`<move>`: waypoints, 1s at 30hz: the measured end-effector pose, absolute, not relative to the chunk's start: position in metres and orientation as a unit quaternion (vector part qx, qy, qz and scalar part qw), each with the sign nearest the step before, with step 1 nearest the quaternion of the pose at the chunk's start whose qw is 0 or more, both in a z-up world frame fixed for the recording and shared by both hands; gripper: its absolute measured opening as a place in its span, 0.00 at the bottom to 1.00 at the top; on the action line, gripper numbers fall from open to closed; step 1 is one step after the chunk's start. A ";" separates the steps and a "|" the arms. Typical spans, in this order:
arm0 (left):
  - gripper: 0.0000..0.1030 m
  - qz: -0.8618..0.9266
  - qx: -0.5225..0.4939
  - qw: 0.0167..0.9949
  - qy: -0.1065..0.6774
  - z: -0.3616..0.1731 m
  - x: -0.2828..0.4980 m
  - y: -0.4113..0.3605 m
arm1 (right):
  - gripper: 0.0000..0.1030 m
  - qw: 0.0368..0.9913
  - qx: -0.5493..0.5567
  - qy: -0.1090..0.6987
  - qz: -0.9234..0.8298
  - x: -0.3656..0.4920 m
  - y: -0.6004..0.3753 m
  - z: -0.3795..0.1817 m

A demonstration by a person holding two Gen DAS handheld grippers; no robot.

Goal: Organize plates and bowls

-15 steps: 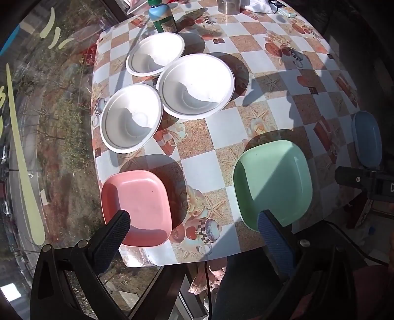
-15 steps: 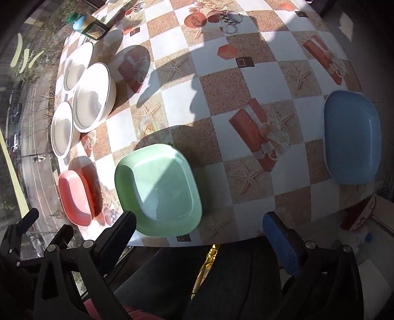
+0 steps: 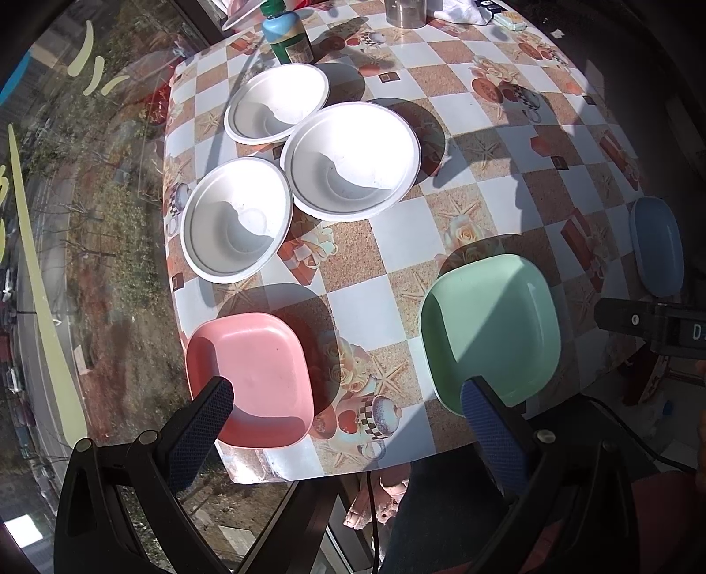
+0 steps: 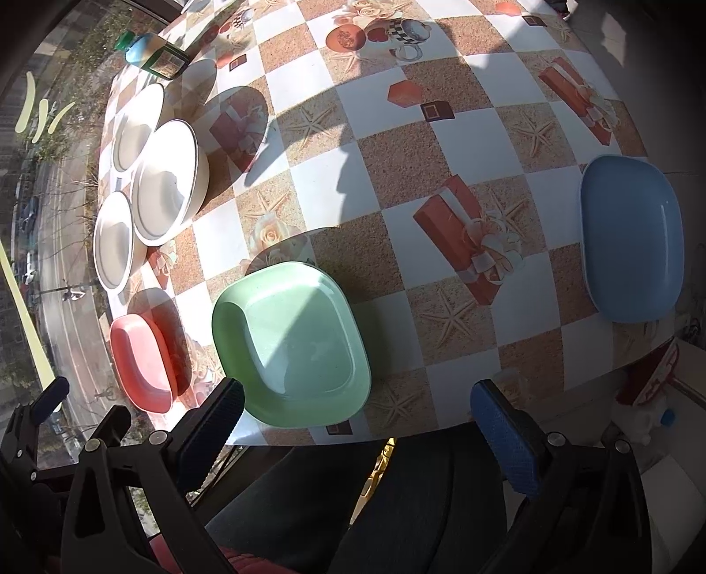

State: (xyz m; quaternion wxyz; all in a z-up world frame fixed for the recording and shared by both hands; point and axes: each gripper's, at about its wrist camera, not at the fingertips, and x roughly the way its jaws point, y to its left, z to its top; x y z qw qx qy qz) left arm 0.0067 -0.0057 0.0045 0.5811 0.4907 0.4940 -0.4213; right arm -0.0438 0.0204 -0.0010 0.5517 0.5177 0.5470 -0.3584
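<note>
Three white bowls sit close together at the table's far left: one at the back, a larger one and a nearer one. Along the near edge lie a pink plate, a green plate and, far right, a blue plate. High above the near edge, my left gripper stands open and empty, between the pink and green plates. My right gripper is also open and empty, just right of the green plate, with the blue plate off to its right.
A checked, patterned cloth covers the table. A green bottle and a metal can stand at the back. A window runs along the left side. A person's legs are under the near edge.
</note>
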 end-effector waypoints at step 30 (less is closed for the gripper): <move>1.00 -0.422 0.492 0.583 0.490 -0.007 0.001 0.005 | 1.00 0.546 0.557 0.528 -0.337 -0.048 0.034 -0.015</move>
